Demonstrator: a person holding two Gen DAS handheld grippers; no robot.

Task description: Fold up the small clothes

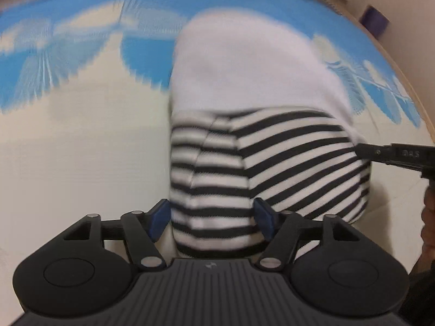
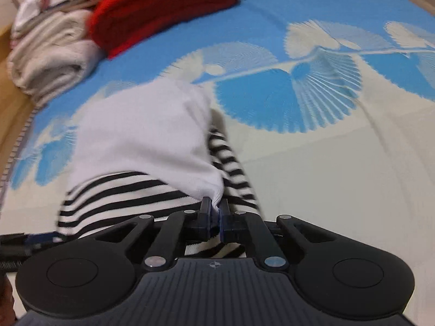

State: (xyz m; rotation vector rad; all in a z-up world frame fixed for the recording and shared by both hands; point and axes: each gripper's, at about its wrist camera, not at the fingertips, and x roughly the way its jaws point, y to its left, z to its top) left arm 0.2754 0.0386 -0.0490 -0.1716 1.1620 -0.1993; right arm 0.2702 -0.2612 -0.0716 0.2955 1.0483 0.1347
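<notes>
A small garment with a plain white upper part [image 1: 244, 68] and a black-and-white striped lower part [image 1: 285, 157] lies on a blue and cream patterned mat [image 1: 81, 149]. My left gripper [image 1: 212, 217] is open, its blue pads on either side of a striped sleeve or edge. My right gripper [image 2: 214, 212] is shut on a bunched corner of the white fabric [image 2: 141, 135], with the striped part [image 2: 122, 198] below it. The right gripper's tip shows in the left wrist view [image 1: 364, 150] at the garment's right edge.
A folded red knit [image 2: 163, 8] and a stack of cream and white clothes [image 2: 49, 51] lie at the mat's far left. The mat [image 2: 326, 176] stretches to the right. A wooden floor edge [image 2: 11, 103] borders the left.
</notes>
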